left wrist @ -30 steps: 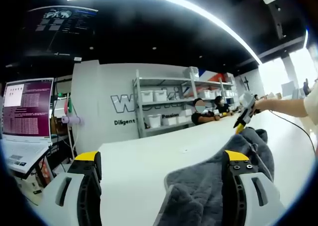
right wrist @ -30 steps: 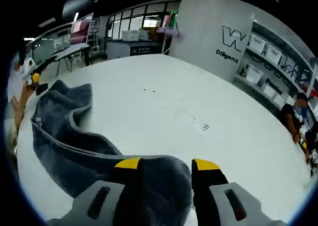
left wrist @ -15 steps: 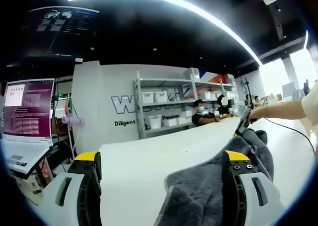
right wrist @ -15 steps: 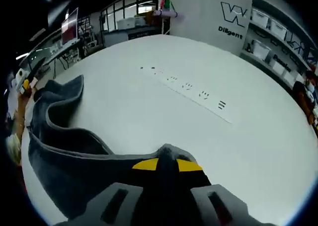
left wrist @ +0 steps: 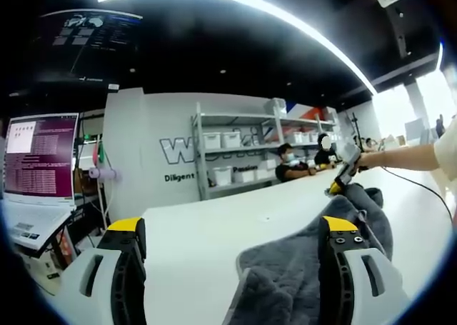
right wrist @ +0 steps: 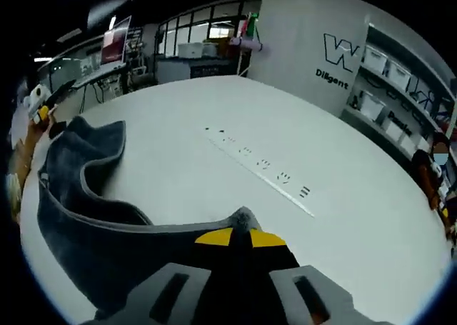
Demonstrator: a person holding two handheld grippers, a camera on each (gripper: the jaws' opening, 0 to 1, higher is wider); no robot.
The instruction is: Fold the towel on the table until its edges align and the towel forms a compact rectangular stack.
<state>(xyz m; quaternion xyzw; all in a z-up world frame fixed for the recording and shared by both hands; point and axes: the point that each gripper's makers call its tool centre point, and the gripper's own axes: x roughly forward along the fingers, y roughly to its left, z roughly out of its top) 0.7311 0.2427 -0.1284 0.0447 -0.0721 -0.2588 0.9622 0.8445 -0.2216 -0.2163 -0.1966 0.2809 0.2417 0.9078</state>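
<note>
Item: grey towel (right wrist: 86, 218), rumpled on white tabltop (right wrist: 214, 161); long axis runs from right claw (right wrist: 239, 237) toward 10 o'clock. Right claw: pressed together, pinching one towel corner. Left claw (left wrist: 232, 228): spread, towel draped at its 3 o'clock jaw, nothing gripped.

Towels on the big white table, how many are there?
1. The grey towel lies rumpled on the white table; the right claw is shut on one end. In the left gripper view it lies by the left claw, whose jaws stand apart. Its folds could hide more.
</note>
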